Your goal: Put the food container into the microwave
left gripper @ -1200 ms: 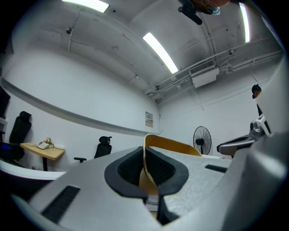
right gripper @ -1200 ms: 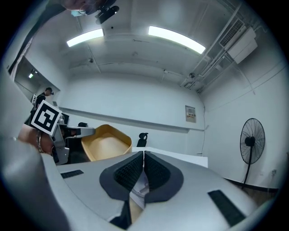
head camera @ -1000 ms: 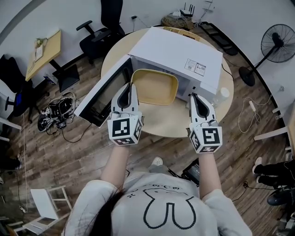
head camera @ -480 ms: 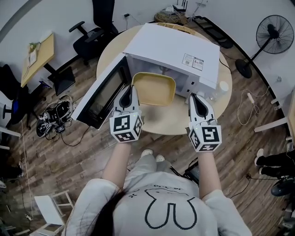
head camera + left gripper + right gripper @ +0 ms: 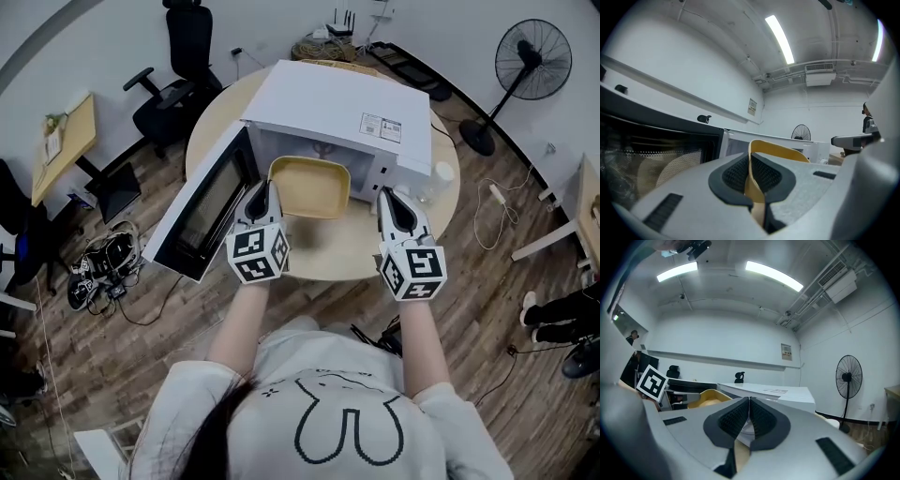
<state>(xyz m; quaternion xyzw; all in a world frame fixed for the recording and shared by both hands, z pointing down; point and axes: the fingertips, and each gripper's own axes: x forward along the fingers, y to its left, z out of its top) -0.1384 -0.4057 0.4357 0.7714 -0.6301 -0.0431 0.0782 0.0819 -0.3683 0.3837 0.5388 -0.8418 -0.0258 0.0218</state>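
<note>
A yellow food container (image 5: 309, 186) sits at the mouth of the white microwave (image 5: 342, 98), whose door (image 5: 202, 204) swings open to the left. My left gripper (image 5: 265, 192) is shut on the container's left rim. In the left gripper view the yellow rim (image 5: 780, 150) runs between the dark pads (image 5: 736, 173) of the left gripper (image 5: 751, 176). My right gripper (image 5: 387, 197) hangs to the right of the container, in front of the microwave's control side, shut with nothing in it. In the right gripper view the right gripper (image 5: 749, 416) has its pads together, and the container (image 5: 710, 397) lies to the left.
The microwave stands on a round wooden table (image 5: 328, 248). A small white cup (image 5: 441, 173) stands to its right. A floor fan (image 5: 530, 47) is at the far right, an office chair (image 5: 178, 75) at the far left, and cables lie on the wood floor.
My left gripper has come down with the container and moved it slightly further toward the microwave opening. The right gripper has dropped a little beside it.
</note>
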